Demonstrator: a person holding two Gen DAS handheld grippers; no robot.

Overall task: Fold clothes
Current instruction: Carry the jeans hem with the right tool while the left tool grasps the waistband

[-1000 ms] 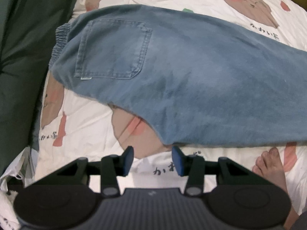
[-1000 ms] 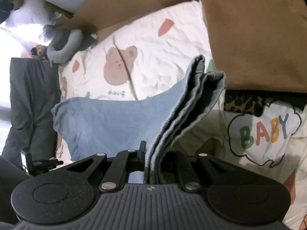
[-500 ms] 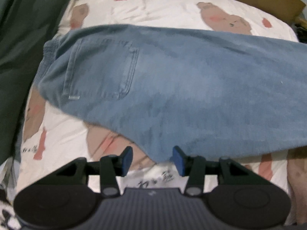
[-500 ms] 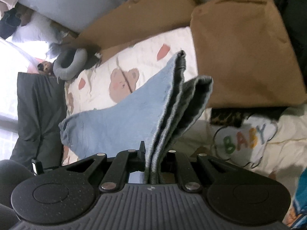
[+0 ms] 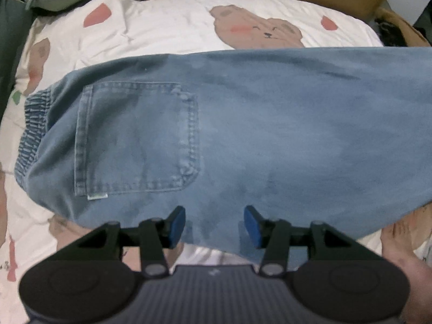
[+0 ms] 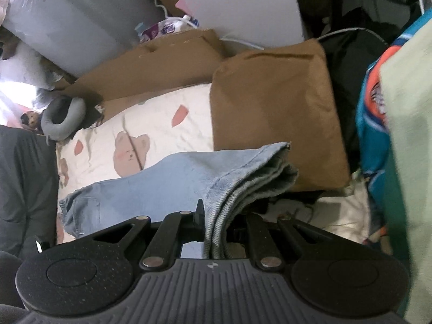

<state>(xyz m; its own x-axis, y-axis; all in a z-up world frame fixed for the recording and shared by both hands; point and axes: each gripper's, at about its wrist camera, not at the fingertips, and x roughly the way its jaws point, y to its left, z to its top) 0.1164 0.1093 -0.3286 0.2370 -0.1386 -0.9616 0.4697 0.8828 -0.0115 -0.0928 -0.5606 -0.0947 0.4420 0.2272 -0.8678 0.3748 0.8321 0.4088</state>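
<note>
Blue jeans (image 5: pixel 256 135) lie across the bear-print bedsheet (image 5: pixel 175 27), back pocket (image 5: pixel 135 140) up, elastic waistband at the left. My left gripper (image 5: pixel 214 228) is open, its blue pads (image 5: pixel 176 226) on either side of the jeans' near edge at the crotch. My right gripper (image 6: pixel 216 226) is shut on the stacked leg hems of the jeans (image 6: pixel 243 178) and holds them lifted above the bed; the legs run back to the waist at lower left in the right wrist view.
A brown cushion (image 6: pixel 275 108) and cardboard (image 6: pixel 151 64) border the bed's far side. A grey neck pillow (image 6: pixel 62 116) sits at a corner. Dark fabric (image 6: pixel 24 178) hangs along one side. A bare foot (image 5: pixel 399 240) rests on the sheet near my left gripper. Colourful clothes (image 6: pixel 378 124) hang at right.
My left gripper has moved forward over the jeans' near edge, staying open. My right gripper has lifted the leg hems higher and swung them round, still shut on them.
</note>
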